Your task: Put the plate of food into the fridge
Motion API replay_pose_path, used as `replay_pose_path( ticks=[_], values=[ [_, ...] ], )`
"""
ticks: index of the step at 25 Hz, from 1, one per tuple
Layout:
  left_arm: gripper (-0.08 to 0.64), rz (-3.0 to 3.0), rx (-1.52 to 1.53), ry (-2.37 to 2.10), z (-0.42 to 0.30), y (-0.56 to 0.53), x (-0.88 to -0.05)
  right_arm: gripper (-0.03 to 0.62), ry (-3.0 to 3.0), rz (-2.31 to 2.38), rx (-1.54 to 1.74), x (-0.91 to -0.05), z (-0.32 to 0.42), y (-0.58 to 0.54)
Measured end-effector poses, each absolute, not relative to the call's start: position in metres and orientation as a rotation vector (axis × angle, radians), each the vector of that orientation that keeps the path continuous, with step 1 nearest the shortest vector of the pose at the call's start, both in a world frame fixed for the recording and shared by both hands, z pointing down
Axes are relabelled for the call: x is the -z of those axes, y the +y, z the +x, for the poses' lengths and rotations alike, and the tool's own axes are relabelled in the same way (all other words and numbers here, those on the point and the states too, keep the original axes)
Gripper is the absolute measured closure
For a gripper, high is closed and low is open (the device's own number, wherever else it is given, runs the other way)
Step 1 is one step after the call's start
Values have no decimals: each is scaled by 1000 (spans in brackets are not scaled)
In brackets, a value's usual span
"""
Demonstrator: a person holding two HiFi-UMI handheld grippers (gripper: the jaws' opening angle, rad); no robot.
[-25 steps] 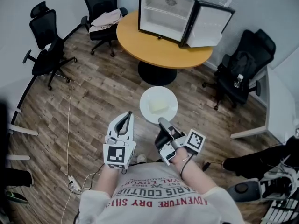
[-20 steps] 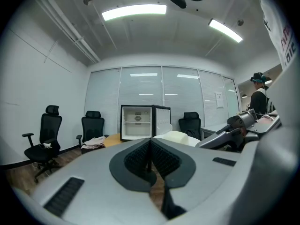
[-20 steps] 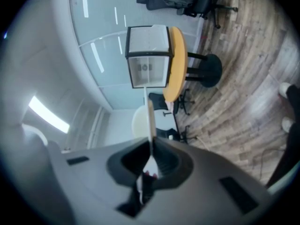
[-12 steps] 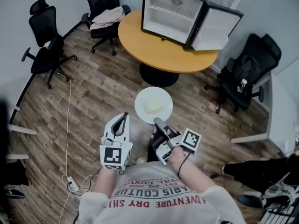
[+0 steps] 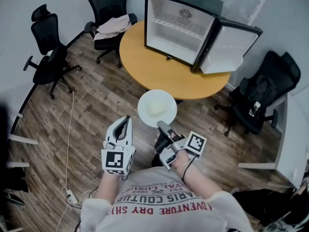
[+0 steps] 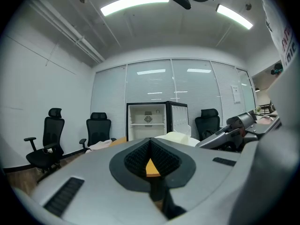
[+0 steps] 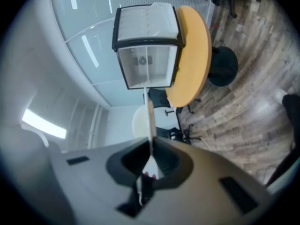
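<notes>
A white plate [image 5: 157, 108] carrying a pale block of food [image 5: 155, 109] hangs level in front of me, above the near edge of the round wooden table [image 5: 145, 47]. My right gripper [image 5: 161, 125] is shut on the plate's near rim; in the right gripper view the plate [image 7: 151, 116] shows edge-on between the pads. My left gripper [image 5: 126, 119] is shut and empty, just left of the plate. A small black fridge [image 5: 181, 28] stands on the table with its door [image 5: 229, 47] swung open to the right. Its white inside looks bare.
Black office chairs stand around the table: two at the left [image 5: 48, 47], one at the back with clothes on it [image 5: 112, 25], one at the right [image 5: 263, 98]. A cable [image 5: 70, 144] runs along the wood floor. A white desk [image 5: 294, 134] is at the far right.
I have walked closer to the table, so the fridge and the table look larger and nearer. The plate has come forward with the right gripper to the table's edge. Both grippers keep their states.
</notes>
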State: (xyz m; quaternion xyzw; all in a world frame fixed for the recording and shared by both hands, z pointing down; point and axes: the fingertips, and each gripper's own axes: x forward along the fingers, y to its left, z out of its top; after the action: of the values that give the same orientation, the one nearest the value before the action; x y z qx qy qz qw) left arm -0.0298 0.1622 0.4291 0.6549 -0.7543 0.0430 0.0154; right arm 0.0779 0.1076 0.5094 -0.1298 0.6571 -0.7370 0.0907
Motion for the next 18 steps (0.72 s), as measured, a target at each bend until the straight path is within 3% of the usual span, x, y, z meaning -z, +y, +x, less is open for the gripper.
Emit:
replay_pose_path(
  ticks=[18],
  values=[
    [534,2073,-139,-2303,-33,-38,-430,555,1950,-395,2202,-512,72,-71]
  ],
)
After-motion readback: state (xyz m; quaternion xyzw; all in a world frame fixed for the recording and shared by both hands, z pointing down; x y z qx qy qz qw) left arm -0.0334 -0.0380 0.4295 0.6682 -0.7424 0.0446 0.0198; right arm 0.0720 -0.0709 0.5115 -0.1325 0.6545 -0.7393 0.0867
